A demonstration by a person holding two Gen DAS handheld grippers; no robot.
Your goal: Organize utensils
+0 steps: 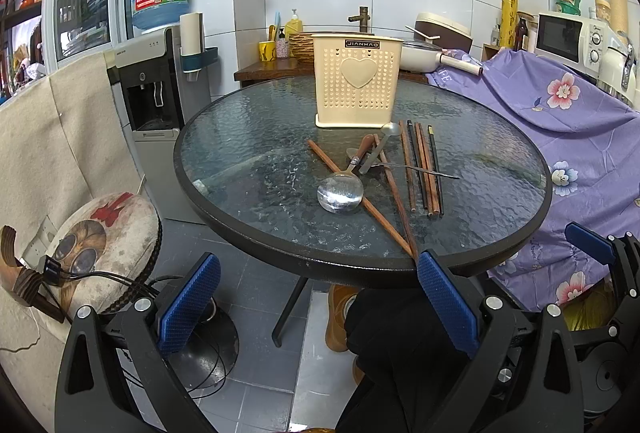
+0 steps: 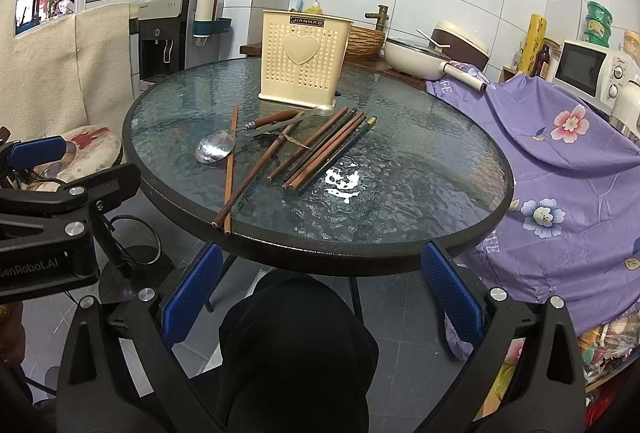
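Observation:
A cream perforated utensil holder (image 1: 357, 81) (image 2: 304, 59) stands upright at the back of the round glass table (image 1: 248, 137) (image 2: 400, 169). In front of it lie a large steel spoon with a wooden handle (image 1: 341, 191) (image 2: 216, 149), a smaller metal spoon (image 1: 380, 147) (image 2: 324, 109) and several brown and black chopsticks (image 1: 424, 169) (image 2: 328, 153), some crossed. My left gripper (image 1: 316, 301) is open and empty, held below the table's near edge. My right gripper (image 2: 320, 291) is open and empty, also short of the near edge.
A water dispenser (image 1: 154, 89) and a round stool (image 1: 108, 249) stand to the left. A purple floral cloth (image 1: 568, 137) (image 2: 560, 169) covers something on the right. A pan (image 2: 416, 59), a rice cooker and a microwave (image 2: 592, 71) sit behind.

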